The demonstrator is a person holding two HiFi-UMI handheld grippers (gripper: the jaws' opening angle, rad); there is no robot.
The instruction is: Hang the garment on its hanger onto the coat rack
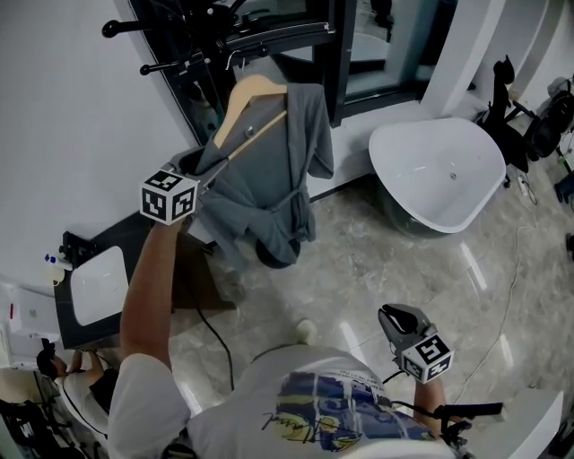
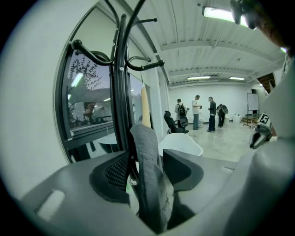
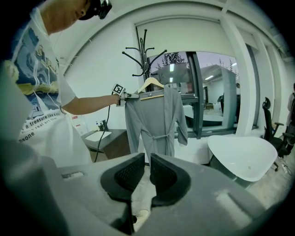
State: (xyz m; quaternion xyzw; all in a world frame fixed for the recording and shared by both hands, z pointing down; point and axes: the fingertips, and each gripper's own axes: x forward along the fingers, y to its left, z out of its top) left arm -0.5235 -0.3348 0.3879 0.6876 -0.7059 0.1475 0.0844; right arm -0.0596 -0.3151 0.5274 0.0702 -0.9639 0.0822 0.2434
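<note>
A grey robe [image 1: 265,179] hangs on a wooden hanger [image 1: 247,94], whose hook rests over an arm of the black coat rack [image 1: 193,22]. My left gripper [image 1: 199,170] is at the robe's shoulder. In the left gripper view its jaws stand apart with the robe's fabric [image 2: 147,161] between them, and the pads do not press on it. The hanger [image 2: 145,108] rises behind the fabric beside the rack pole [image 2: 122,69]. My right gripper [image 1: 399,316] is held low near the person's body, shut [image 3: 144,173] with nothing in it. It faces the robe [image 3: 154,120] from a distance.
A white bathtub [image 1: 444,175] stands on the marble floor to the right of the rack. A dark cabinet with a white basin [image 1: 94,282] is on the left, with a cable trailing from it. A window is behind the rack. People [image 2: 203,113] stand far across the room.
</note>
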